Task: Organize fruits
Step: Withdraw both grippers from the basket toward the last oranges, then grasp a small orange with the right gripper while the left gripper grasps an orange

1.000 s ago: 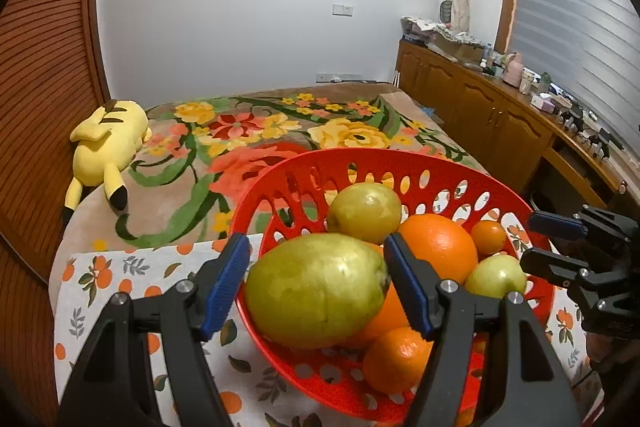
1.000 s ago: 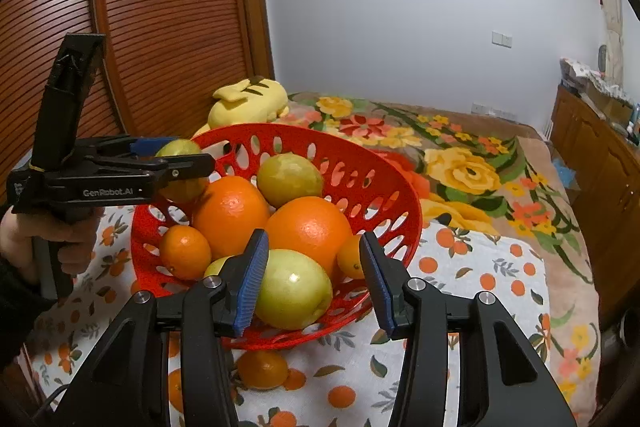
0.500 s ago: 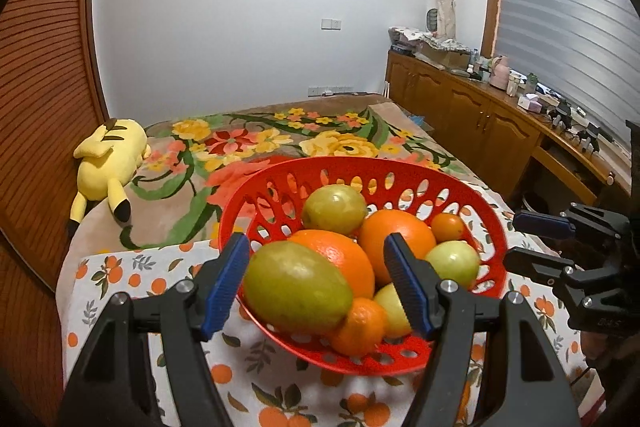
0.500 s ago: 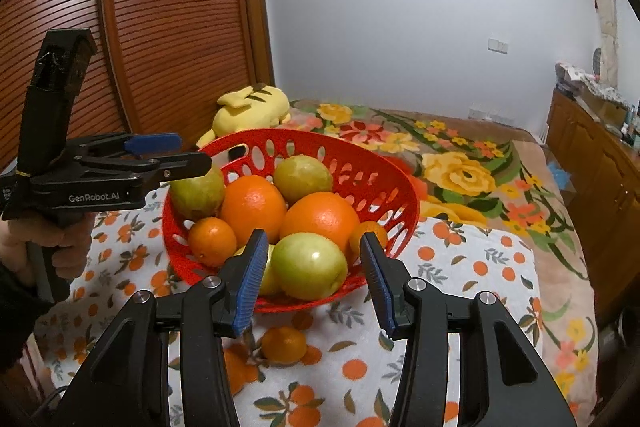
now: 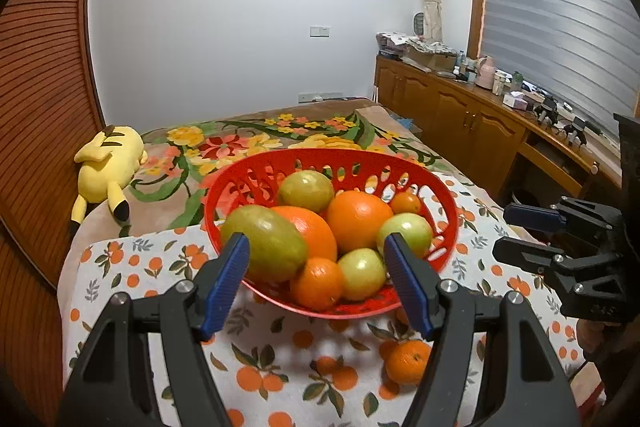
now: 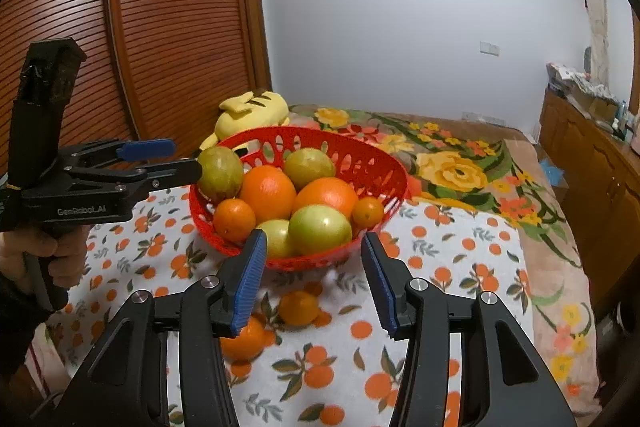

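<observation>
Both tongs, left tongs (image 5: pixel 316 281) and right tongs (image 6: pixel 314 281), gape empty before the red basket (image 6: pixel 360 151); the loose orange (image 6: pixel 298 307) near it is firm and rollable, so grip across its middle

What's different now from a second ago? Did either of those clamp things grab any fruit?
Both pulled back from the red basket, which looks smaller now, and loose oranges on the cloth have come into view. The left hand-held gripper and right hand-held gripper took hold of nothing; both are empty. The fruit in the basket stayed put.
</observation>
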A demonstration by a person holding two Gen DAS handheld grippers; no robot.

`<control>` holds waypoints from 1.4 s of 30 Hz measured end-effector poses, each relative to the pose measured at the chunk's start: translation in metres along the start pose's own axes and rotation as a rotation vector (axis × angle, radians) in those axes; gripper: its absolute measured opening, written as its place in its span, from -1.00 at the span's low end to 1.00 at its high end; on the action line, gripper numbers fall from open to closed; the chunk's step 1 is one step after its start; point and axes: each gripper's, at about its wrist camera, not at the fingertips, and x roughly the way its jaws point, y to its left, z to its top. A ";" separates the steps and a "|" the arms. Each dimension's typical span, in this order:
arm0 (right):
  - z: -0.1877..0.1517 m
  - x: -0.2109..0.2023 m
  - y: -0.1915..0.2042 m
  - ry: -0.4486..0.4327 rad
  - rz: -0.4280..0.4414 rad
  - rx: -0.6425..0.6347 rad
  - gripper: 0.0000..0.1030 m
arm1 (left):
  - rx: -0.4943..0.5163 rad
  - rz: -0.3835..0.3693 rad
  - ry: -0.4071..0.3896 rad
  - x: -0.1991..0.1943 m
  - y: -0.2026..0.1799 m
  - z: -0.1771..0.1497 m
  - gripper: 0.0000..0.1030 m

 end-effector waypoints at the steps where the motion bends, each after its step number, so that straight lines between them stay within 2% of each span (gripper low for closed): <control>1: -0.002 -0.001 0.000 0.002 0.001 0.001 -0.03 | 0.005 0.002 0.001 -0.002 -0.002 -0.001 0.36; 14: -0.027 -0.010 -0.002 0.023 0.000 0.028 -0.01 | 0.024 -0.024 0.027 -0.009 -0.021 -0.024 0.36; 26: -0.050 0.001 -0.005 0.069 0.001 0.063 -0.01 | 0.004 -0.070 0.120 0.020 -0.037 -0.063 0.35; 42: -0.062 0.004 -0.009 0.091 0.008 0.093 -0.01 | 0.008 -0.140 0.207 0.047 -0.067 -0.087 0.35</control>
